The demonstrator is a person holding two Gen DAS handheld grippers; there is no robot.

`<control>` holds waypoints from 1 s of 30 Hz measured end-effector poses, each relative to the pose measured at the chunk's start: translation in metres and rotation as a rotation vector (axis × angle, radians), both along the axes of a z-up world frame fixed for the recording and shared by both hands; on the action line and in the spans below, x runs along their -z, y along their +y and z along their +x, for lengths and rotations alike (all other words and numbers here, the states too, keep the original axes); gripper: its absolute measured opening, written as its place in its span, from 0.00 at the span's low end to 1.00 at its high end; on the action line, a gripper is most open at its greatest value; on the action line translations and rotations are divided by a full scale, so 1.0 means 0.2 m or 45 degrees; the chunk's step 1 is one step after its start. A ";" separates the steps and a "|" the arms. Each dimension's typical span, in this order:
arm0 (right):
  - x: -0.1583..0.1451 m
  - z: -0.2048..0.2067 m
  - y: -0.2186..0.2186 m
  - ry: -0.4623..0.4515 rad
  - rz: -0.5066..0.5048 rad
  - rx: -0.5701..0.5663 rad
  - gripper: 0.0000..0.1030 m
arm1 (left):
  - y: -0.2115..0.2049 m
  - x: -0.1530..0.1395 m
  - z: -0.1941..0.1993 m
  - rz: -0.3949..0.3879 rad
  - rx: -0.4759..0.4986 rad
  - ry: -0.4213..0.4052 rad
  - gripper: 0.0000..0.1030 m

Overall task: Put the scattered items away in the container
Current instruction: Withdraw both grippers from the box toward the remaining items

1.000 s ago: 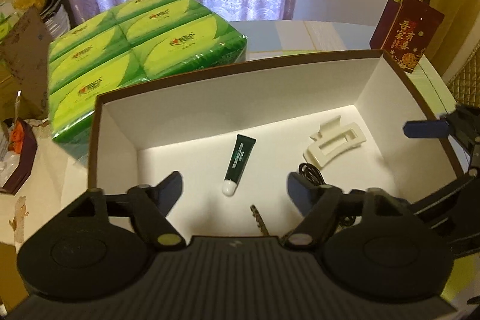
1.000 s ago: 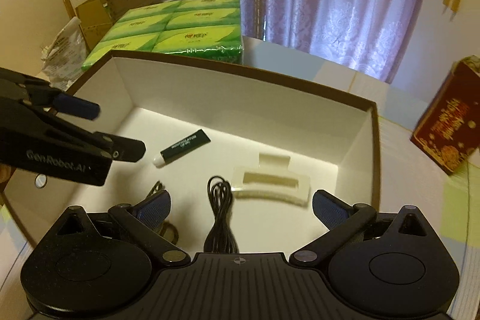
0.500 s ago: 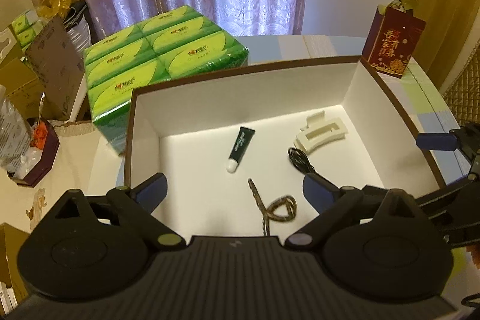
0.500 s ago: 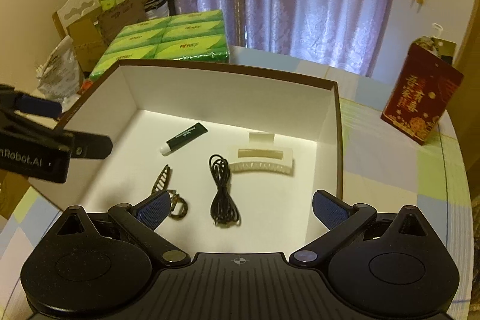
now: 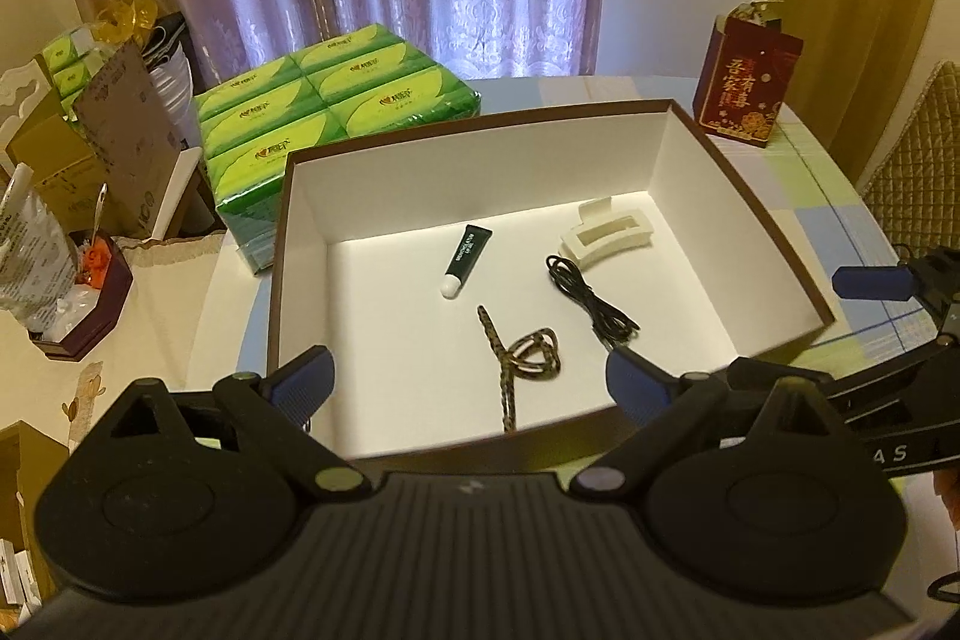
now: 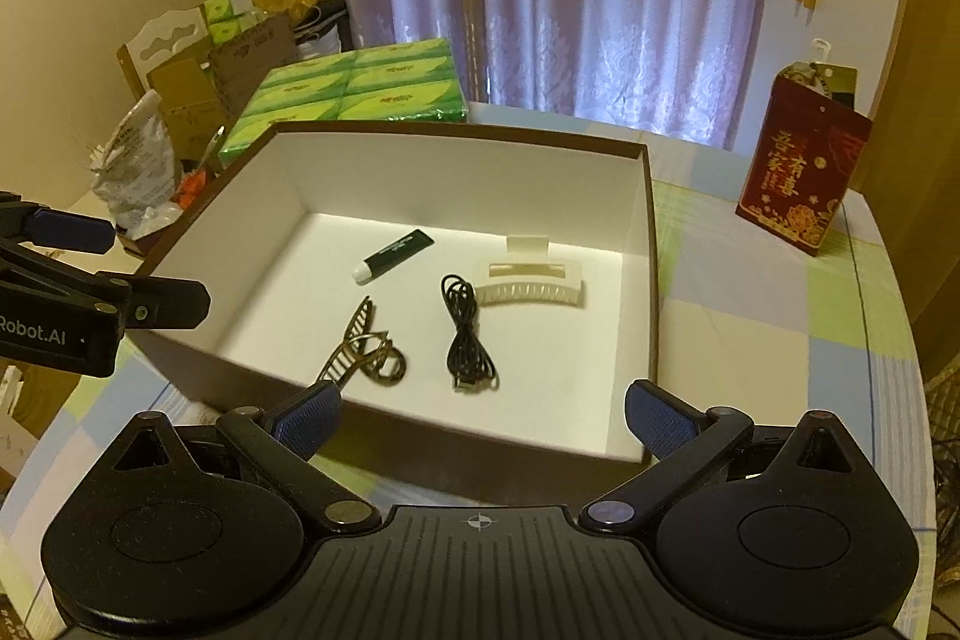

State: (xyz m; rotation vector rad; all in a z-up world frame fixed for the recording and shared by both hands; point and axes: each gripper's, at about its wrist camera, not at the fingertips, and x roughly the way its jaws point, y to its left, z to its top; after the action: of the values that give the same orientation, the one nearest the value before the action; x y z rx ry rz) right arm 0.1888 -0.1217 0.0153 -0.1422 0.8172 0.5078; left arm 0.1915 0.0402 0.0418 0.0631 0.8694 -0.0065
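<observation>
A brown box with a white inside (image 5: 690,160) (image 6: 639,244) stands on the table. On its floor lie a dark green tube (image 5: 467,258) (image 6: 396,253), a cream hair claw (image 5: 606,239) (image 6: 528,283), a coiled black cable (image 5: 591,301) (image 6: 465,334) and a leopard-print hair clip (image 5: 522,364) (image 6: 363,352). My left gripper (image 5: 471,388) is open and empty above the box's near wall. My right gripper (image 6: 483,418) is open and empty too, held back from the box's near edge. Each gripper shows at the side of the other's view.
A green pack of tissue packets (image 5: 336,112) (image 6: 354,91) sits behind the box. A red gift bag (image 5: 747,91) (image 6: 801,166) stands at the back right. Cartons, a plastic bag and a small dark tray (image 5: 84,304) crowd the left. A chair back (image 5: 918,160) is at the right.
Both grippers have pulled back and up from inside the box. The whole box and the table around it now show, and the hair clip has come into full view.
</observation>
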 end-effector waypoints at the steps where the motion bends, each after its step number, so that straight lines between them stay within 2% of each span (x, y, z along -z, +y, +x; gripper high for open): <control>1: 0.00 -0.02 -0.01 -0.002 0.003 0.002 1.00 | 0.00 -0.01 -0.02 -0.001 -0.002 -0.003 0.93; 12: -0.02 -0.23 -0.07 0.010 0.036 0.001 1.00 | 0.01 0.00 -0.24 -0.030 -0.019 0.001 0.93; 22: 0.12 -0.38 -0.11 0.125 0.019 0.010 1.00 | 0.11 0.11 -0.42 -0.045 -0.084 0.054 0.93; 30: 0.22 -0.48 -0.12 0.200 0.010 0.010 1.00 | 0.08 0.23 -0.53 -0.056 -0.047 0.109 0.92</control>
State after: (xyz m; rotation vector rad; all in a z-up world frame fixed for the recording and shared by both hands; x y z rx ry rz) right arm 0.0935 -0.1454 -0.0281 -0.0923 0.9683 0.5191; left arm 0.0847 0.0571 -0.0042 0.0057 0.9557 0.0067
